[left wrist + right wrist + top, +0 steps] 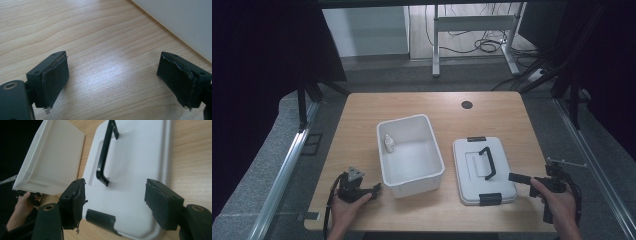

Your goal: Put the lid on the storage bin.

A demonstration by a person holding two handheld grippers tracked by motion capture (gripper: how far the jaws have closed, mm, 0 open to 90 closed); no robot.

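Your right gripper point(115, 202) has its jaws spread wide with nothing between the pads; they frame the near end of the white lid point(135, 170), just above its black latch point(101, 218). Your left gripper point(112, 80) is equally wide open and empty, low over bare wood with the wall of the white bin point(185, 22) just beside its outer jaw.

Taking the bin point(410, 155) as the landmark: the lid point(484, 170) lies flat on the table point(492, 107) just to the bin's right, apart from it, its black handle point(486, 162) facing up. A small white bottle point(389, 144) stands inside the bin against its left wall. Your left hand point(347, 207) rests at the bin's near-left corner; your right hand point(557, 200) sits beyond the lid, on the side away from the bin.

This looks like the approach to picking up the lid so the bin can be closed. Next, you would need to bring the right jaws over the handle, square them across its bar, and close before lifting. The left gripper seems placed to steady the bin.
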